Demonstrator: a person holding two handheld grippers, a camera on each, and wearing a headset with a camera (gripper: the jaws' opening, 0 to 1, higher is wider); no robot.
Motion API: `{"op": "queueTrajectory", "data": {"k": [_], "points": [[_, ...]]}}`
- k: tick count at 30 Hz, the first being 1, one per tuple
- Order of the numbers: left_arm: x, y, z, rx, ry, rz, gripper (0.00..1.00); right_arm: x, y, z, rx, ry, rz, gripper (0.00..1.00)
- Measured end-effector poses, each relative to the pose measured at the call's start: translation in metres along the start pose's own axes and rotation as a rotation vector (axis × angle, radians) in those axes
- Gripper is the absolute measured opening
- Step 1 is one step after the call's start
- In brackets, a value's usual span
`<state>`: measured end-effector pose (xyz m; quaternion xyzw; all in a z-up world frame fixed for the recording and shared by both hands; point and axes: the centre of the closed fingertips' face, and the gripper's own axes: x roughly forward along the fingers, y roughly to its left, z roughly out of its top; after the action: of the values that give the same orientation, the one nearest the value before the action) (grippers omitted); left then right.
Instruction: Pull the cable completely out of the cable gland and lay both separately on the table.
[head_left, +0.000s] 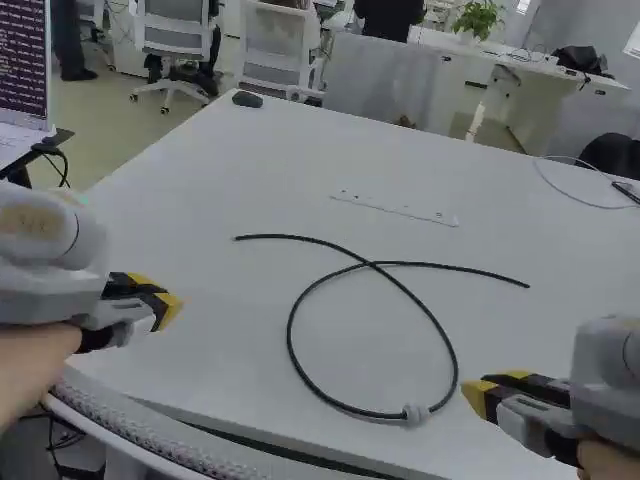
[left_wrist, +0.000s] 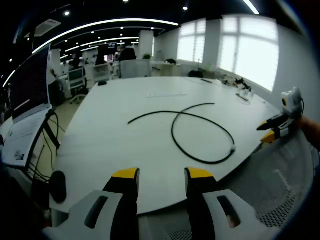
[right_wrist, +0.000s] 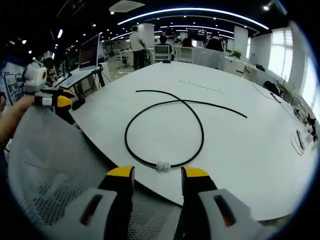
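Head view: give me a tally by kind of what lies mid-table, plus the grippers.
Black round cable: 1
White plastic cable gland: 1
Flat white strip: 1
Grippers: 2, left gripper and right gripper
Total: 5

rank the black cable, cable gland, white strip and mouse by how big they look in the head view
1. black cable, by far the largest
2. white strip
3. cable gland and mouse look about alike; the gland is near the camera and the mouse far, so I leave them unranked
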<state>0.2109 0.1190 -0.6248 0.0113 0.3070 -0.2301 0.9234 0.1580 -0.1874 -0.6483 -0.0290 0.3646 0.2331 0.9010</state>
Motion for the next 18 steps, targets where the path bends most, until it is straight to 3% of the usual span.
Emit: {"op": "queueTrajectory", "data": {"k": [12,18], "points": [[0.0002,-0.0019,-0.0026,0.006,0.013,-0.006,0.32,0.0021,0.0038,-0.0092,0.009,0.051,0.036,0.44],[0.0007,-0.0038,-0.0018,0.003,0.010,-0.018,0.32,0.0019,0.0036,-0.0078,-0.008,0.049,0.033,0.42]]}}
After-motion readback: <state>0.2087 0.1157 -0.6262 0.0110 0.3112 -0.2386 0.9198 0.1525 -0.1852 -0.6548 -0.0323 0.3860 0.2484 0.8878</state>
